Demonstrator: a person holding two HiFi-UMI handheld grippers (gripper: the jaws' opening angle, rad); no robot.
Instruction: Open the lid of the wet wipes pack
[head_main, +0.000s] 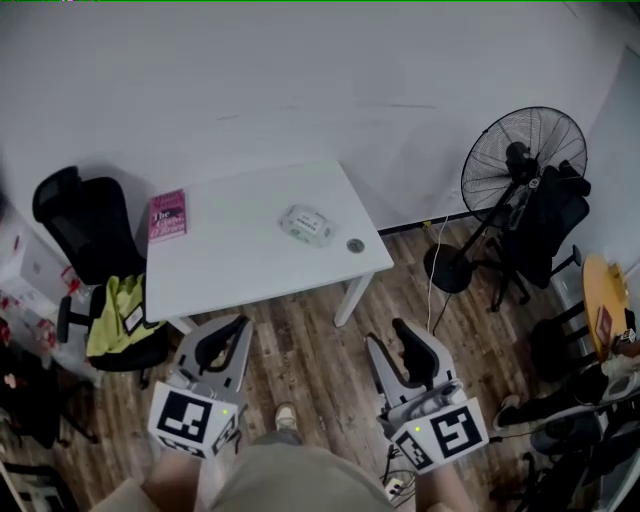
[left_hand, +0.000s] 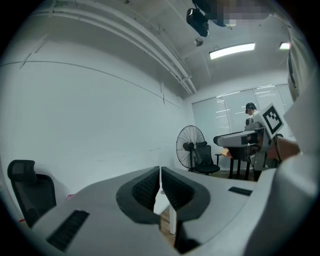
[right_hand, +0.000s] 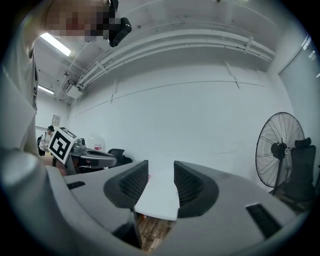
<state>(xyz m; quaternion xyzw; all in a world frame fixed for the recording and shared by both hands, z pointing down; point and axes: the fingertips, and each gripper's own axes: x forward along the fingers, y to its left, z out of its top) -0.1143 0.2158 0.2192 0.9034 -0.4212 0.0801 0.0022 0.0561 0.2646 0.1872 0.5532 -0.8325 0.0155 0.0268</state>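
Observation:
The wet wipes pack (head_main: 306, 224), pale with a white lid on top, lies on the white table (head_main: 240, 265) right of its middle. Both grippers hang well short of the table, over the wooden floor. My left gripper (head_main: 240, 325) is at the lower left, with its dark ribbed pads (left_hand: 146, 187) closed together and nothing between them. My right gripper (head_main: 401, 329) is at the lower right, and its pads (right_hand: 187, 182) stand a little apart and empty. A strip of the table (right_hand: 157, 197) shows between them. The pack appears in neither gripper view.
A pink book (head_main: 167, 215) lies at the table's left end and a small round grey thing (head_main: 355, 245) near its right edge. Black office chairs (head_main: 85, 225) stand left, one draped with a yellow-green garment (head_main: 118, 315). A standing fan (head_main: 520, 165) and another chair (head_main: 545, 225) are at the right.

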